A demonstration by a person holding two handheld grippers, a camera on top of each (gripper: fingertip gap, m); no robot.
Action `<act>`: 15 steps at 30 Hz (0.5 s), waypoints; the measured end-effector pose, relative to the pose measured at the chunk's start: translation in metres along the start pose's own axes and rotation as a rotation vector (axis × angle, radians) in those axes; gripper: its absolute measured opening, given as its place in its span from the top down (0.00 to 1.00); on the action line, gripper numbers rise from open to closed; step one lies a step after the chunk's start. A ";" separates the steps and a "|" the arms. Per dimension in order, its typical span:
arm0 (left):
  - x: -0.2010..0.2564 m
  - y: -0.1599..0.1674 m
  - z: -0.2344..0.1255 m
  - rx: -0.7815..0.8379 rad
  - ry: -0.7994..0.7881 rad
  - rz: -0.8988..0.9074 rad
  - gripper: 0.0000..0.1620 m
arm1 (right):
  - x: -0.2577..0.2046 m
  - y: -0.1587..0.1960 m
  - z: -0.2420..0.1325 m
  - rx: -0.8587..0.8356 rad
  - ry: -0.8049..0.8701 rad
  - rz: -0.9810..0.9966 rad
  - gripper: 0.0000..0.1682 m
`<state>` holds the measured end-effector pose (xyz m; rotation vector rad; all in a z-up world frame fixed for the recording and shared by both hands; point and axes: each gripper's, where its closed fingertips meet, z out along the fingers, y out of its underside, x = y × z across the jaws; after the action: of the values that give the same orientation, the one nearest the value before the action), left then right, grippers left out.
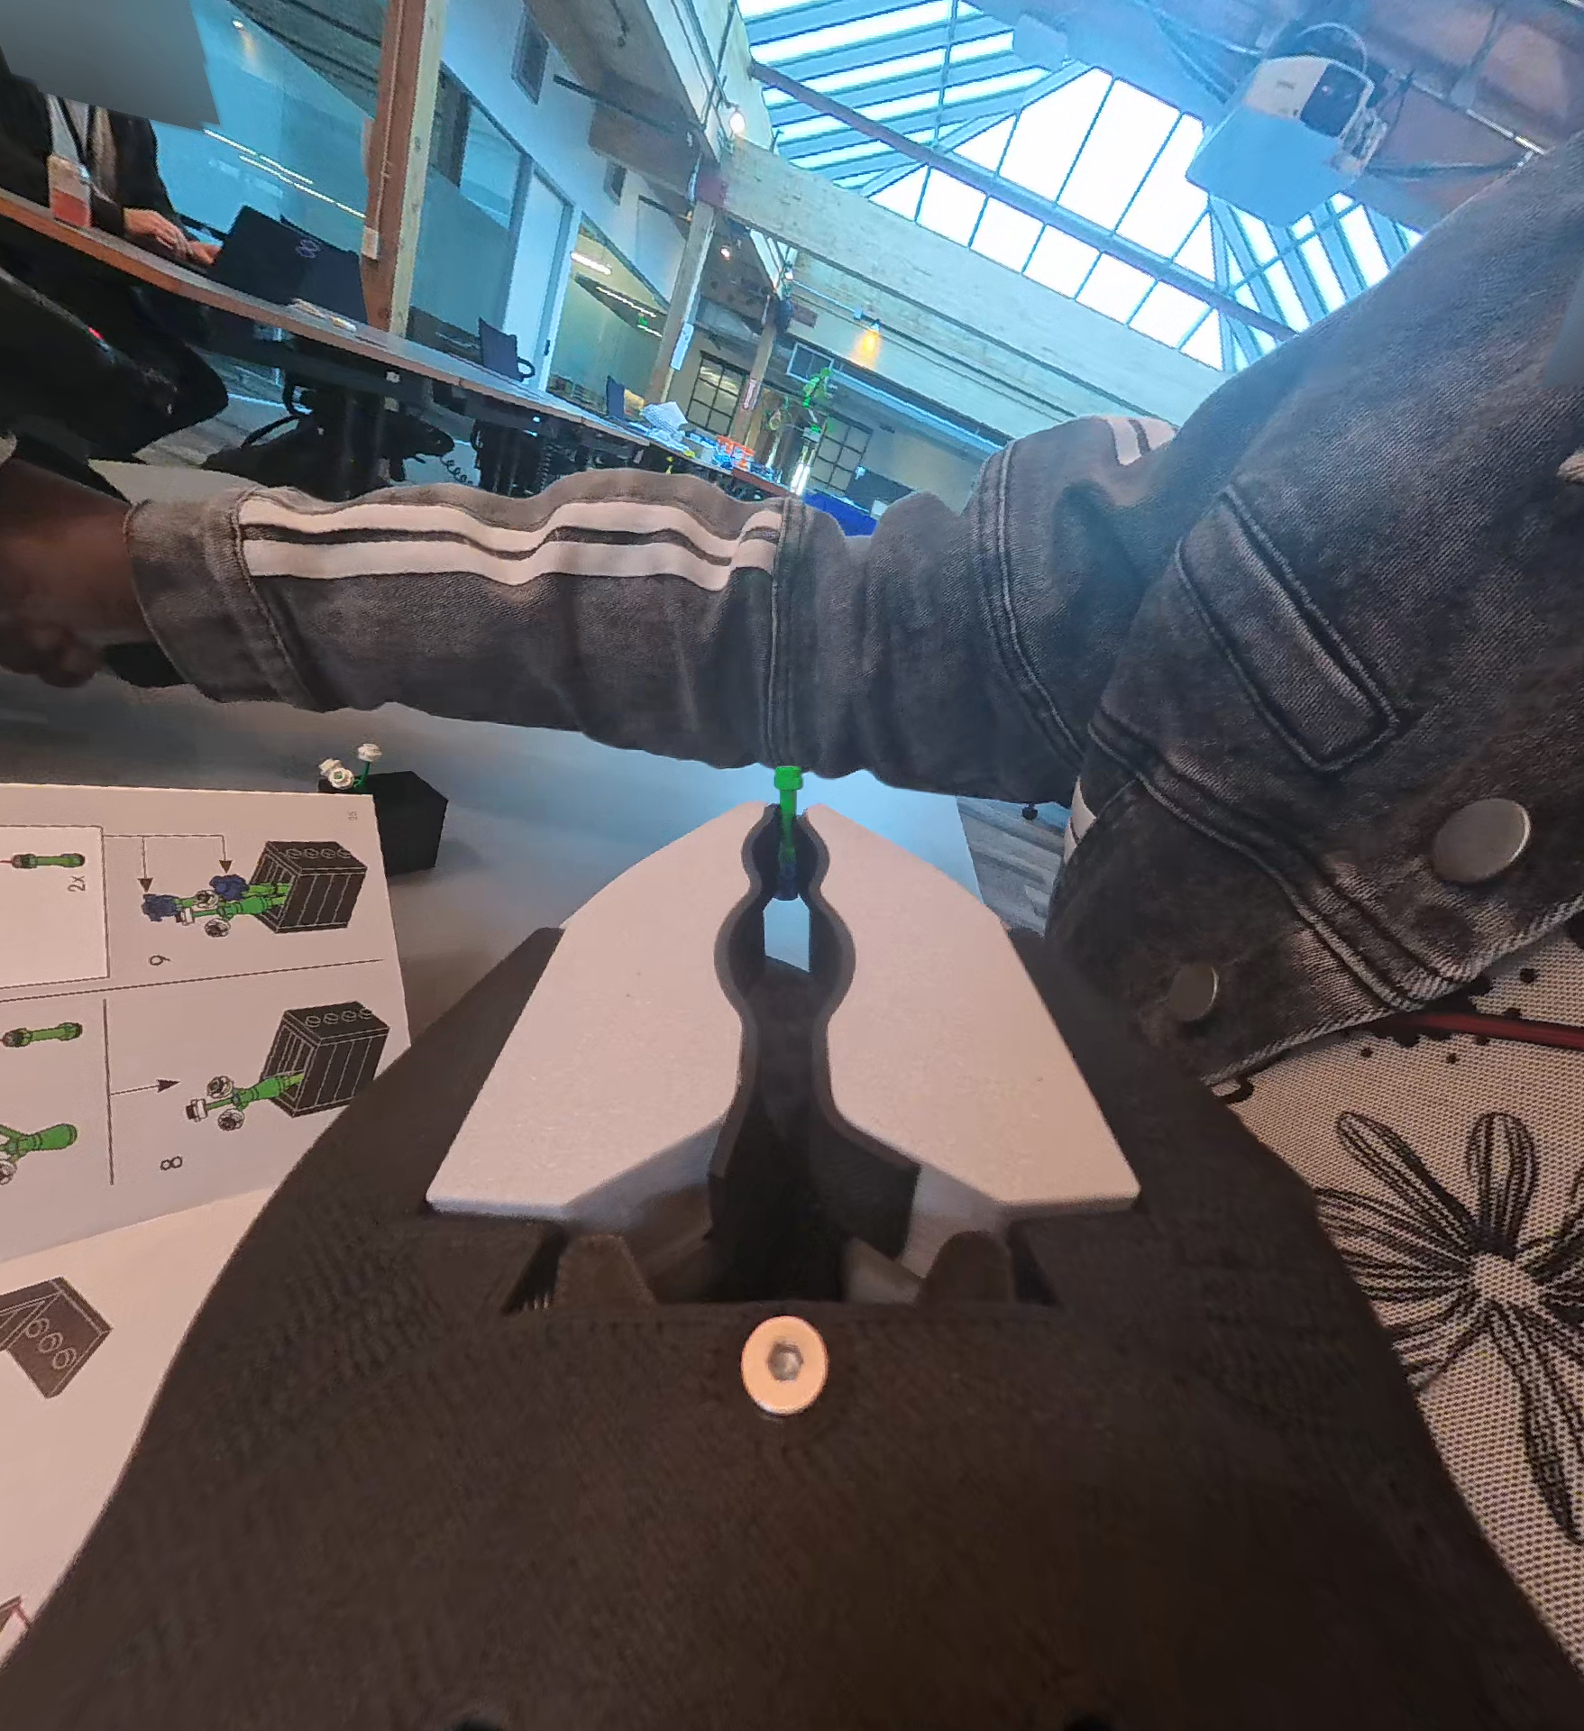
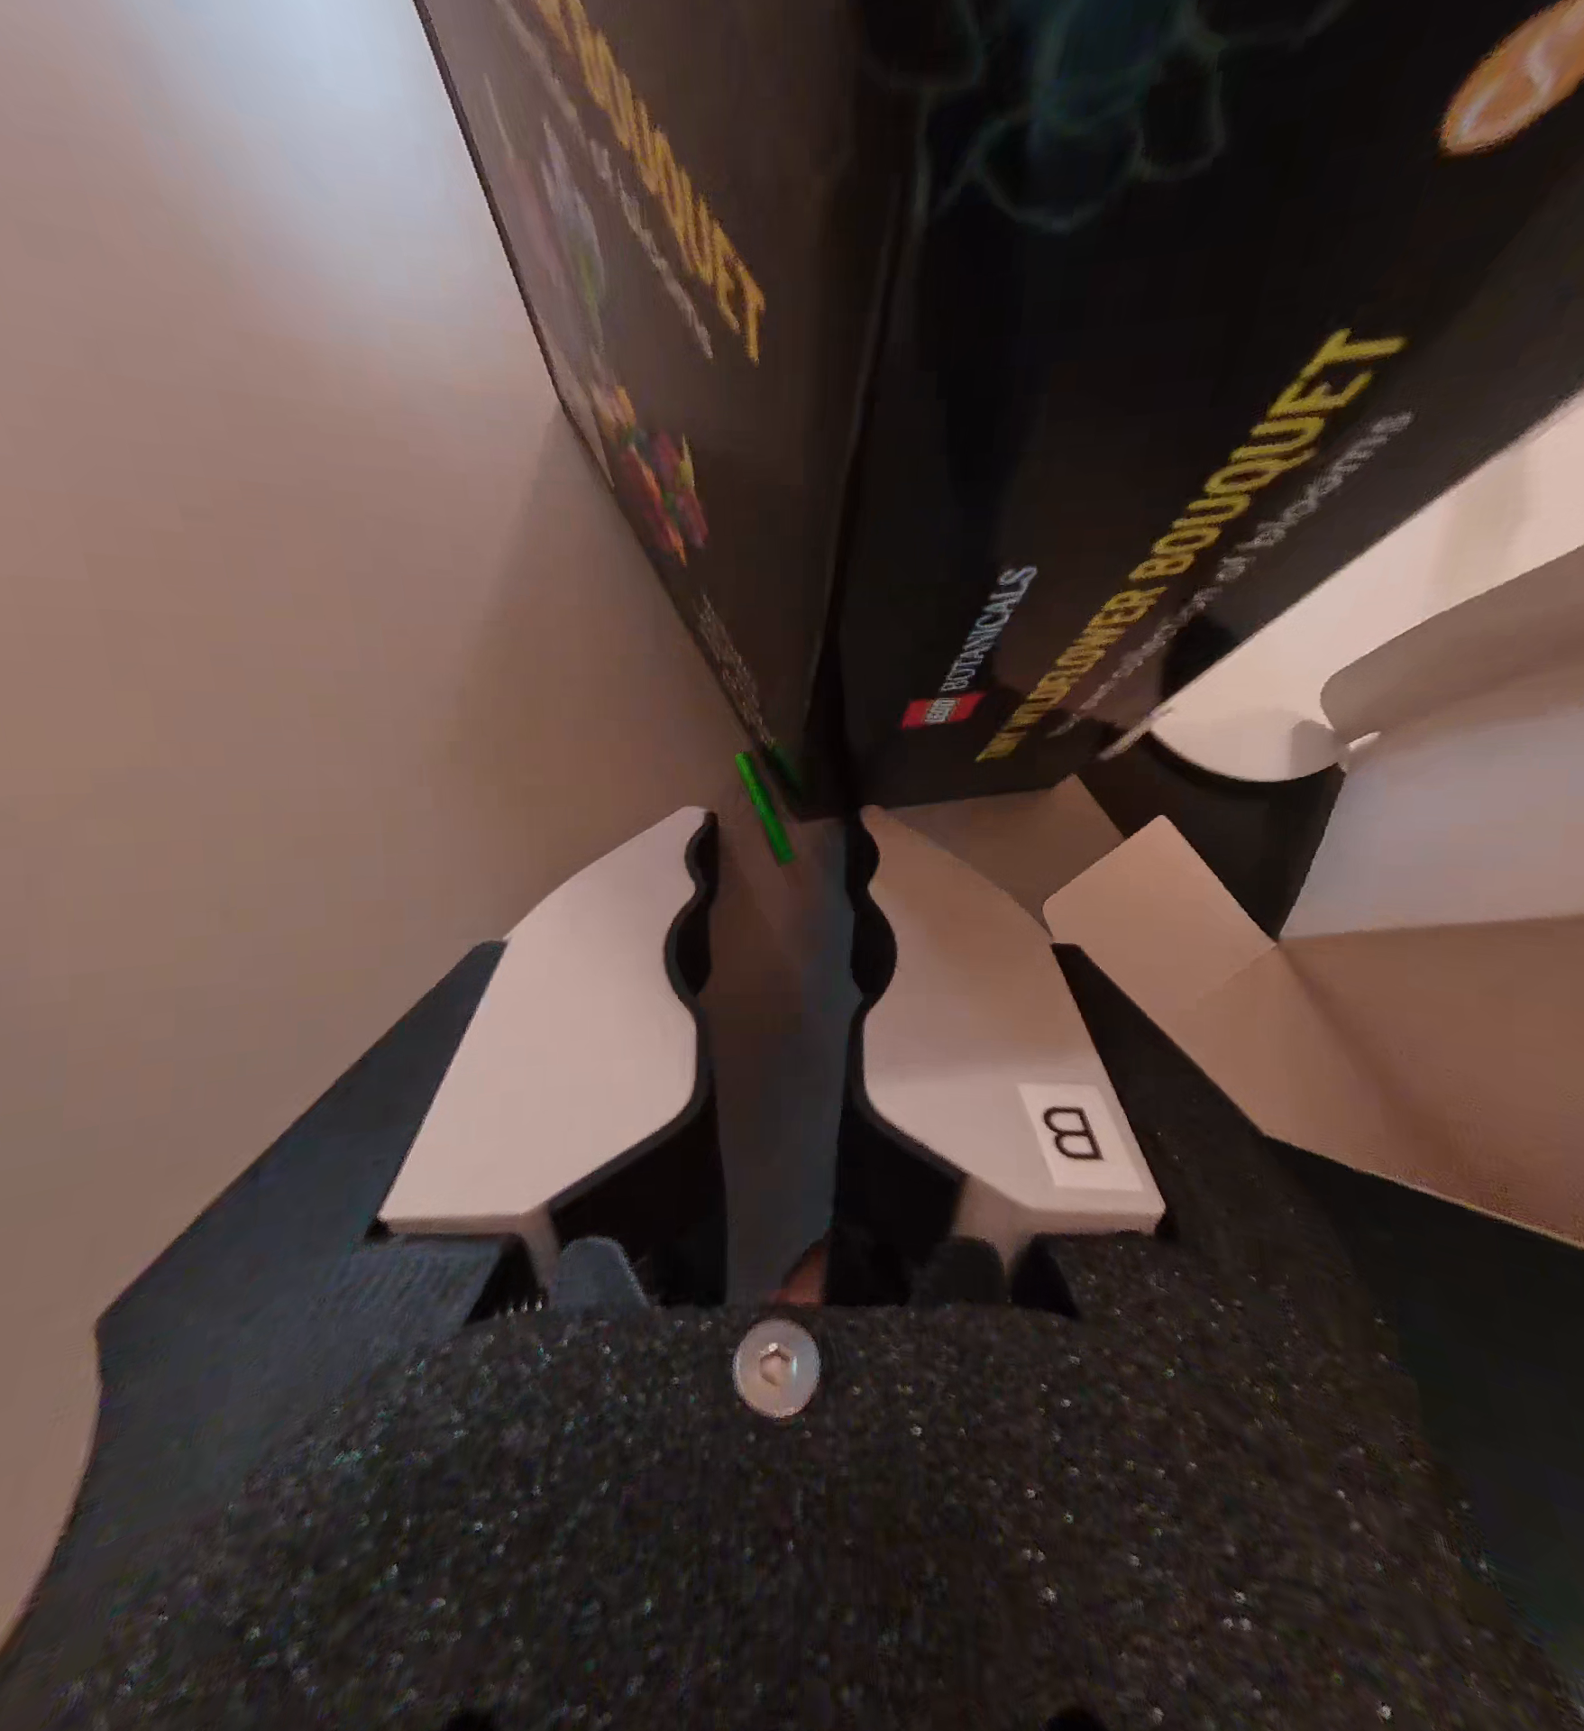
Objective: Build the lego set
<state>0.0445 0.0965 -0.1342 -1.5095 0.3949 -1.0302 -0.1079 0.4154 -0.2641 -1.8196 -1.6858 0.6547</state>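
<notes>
Up at twelve o'clock in the left wrist view, the left tongs [image 1: 786, 848] are pinching a skinny green stem piece [image 1: 785, 806] right at the very tips, closed tight on it, with only the top poking out past the fingers [image 1: 675, 983]. That's a sketchy grip, honestly. Any twist or bump while it's being carried could be popping the stem out sideways, and a part that small is going to be a pain to find on the tabletop [image 1: 526, 843].

Over at ten o'clock from those tips, the black brick with white flowers [image 1: 394, 815] is sitting well apart from the held stem, just past the top edge of the instruction sheet [image 1: 160, 983]. The sleeved arm [image 1: 582, 609] is reaching across behind everything.

In the right wrist view the right tongs [image 2: 783, 834] are hanging partly open and gripping nothing. A loose green rod [image 2: 762, 807] is lying on the tabletop at about eleven o'clock from the gap, just beyond the tips and right beside the corner of the dark lego box [image 2: 1003, 468]. My worry there: the rod is tucked so close to the box that closing on it might be shoving it under the edge or nudging the box instead.
</notes>
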 end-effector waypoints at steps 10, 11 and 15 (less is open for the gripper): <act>-0.003 0.003 0.001 -0.005 -0.010 -0.009 0.98 | -0.016 0.018 -0.017 -0.072 -0.020 -0.200 0.99; -0.003 0.003 0.001 -0.004 -0.011 -0.007 0.98 | -0.016 0.023 -0.022 -0.091 -0.022 -0.210 0.99; -0.001 0.004 0.002 -0.007 -0.011 0.005 0.98 | -0.019 0.050 -0.062 -0.107 -0.021 -0.196 0.99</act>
<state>0.0463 0.0976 -0.1384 -1.5191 0.3947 -1.0177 -0.0306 0.3894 -0.2551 -1.6955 -1.9162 0.5105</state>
